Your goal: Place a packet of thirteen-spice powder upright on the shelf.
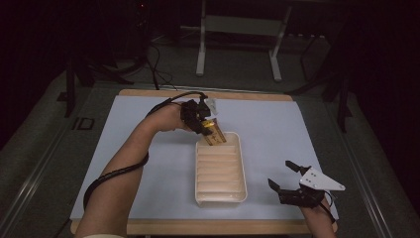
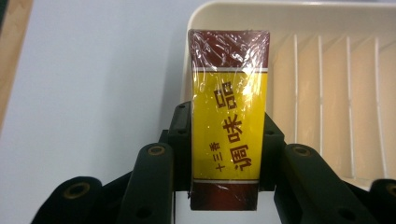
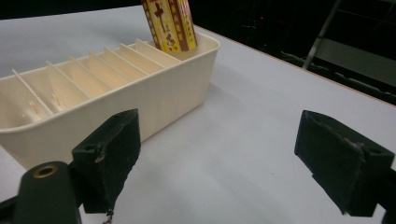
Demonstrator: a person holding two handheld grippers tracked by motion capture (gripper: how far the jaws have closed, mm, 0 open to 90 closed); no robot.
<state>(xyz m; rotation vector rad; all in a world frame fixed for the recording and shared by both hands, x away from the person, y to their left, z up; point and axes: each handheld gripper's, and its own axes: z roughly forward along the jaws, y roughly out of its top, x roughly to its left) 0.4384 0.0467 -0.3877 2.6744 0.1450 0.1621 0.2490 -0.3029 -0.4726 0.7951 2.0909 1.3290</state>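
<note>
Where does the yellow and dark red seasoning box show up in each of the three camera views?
High view: the seasoning box is just above centre, at the far end of the cream divided tray, in the left claw.
Left gripper view: the box stands mid-frame, clamped between the black jaws.
Right gripper view: it is at top centre, tilted, lower end in the tray's far compartment.
Shared landmark: the divided tray.

left tongs clamped, arm outstretched; right tongs wide apart, low
</note>
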